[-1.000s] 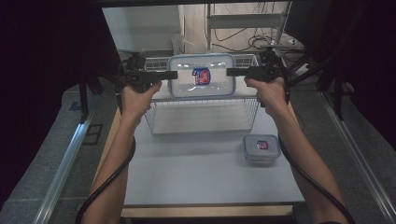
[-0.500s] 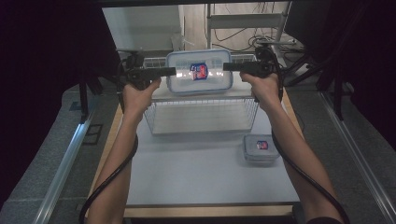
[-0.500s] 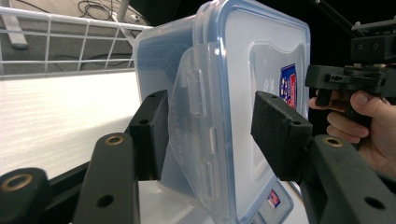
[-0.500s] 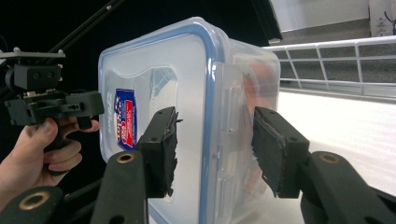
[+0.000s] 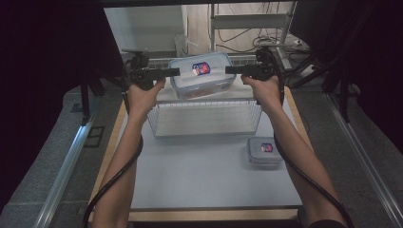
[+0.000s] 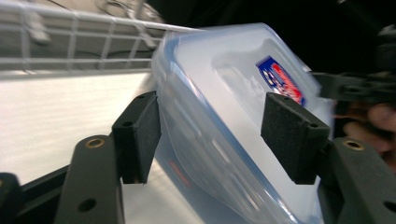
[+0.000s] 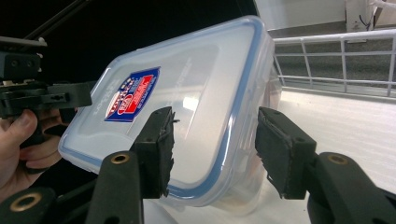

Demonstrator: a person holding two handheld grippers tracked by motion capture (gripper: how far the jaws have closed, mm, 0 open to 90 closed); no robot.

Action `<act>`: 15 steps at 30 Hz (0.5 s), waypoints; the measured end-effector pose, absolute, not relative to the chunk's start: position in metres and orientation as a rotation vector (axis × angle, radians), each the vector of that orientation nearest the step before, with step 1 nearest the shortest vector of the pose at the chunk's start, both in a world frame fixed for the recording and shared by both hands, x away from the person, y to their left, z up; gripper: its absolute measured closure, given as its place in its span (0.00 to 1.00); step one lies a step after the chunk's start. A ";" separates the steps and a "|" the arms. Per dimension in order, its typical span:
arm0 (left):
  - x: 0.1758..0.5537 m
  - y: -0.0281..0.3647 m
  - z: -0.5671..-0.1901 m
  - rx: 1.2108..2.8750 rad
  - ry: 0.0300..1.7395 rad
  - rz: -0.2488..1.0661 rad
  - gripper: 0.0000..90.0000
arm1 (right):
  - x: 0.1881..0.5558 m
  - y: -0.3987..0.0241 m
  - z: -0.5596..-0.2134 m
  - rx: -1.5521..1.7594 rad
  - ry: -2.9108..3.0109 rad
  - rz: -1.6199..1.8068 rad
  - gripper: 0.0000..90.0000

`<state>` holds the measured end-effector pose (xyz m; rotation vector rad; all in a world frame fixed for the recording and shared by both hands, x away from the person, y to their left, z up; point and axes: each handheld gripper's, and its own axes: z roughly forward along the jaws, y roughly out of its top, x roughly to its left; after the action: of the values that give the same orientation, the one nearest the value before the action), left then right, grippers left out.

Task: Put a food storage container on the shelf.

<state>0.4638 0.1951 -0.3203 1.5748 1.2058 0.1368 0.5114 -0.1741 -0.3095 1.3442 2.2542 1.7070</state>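
A large clear container with a blue-sealed lid and a red and blue label lies tilted at the far end of a white wire basket. My left gripper reaches in from its left end and my right gripper from its right end. In the left gripper view the container's edge runs between the spread pads, which do not press on it. The right gripper view shows the lid's rim between its pads, also loose. Both pairs of jaws have just been opening.
A small lidded container with the same label sits on the white table to the right of the basket. Basket wires rise behind the large container. Dark drapes flank the table, and cables lie on the floor beyond.
Both grippers have edged slightly toward the far side of the basket. The large container stays about where it was between them.
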 end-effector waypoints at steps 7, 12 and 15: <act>0.437 0.198 -0.308 1.591 1.100 0.256 0.46 | 0.499 -0.181 -0.308 1.218 2.229 1.684 0.49; 0.405 0.196 -0.314 1.650 1.022 0.345 0.69 | 0.486 -0.192 -0.307 1.156 2.205 1.696 0.60; 0.389 0.194 -0.325 1.685 0.993 0.390 0.89 | 0.478 -0.197 -0.308 1.115 2.208 1.650 0.75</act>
<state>0.3893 0.1941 -0.3251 1.6854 0.9928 0.3900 0.4780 -0.1971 -0.3081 1.1149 2.2077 1.6496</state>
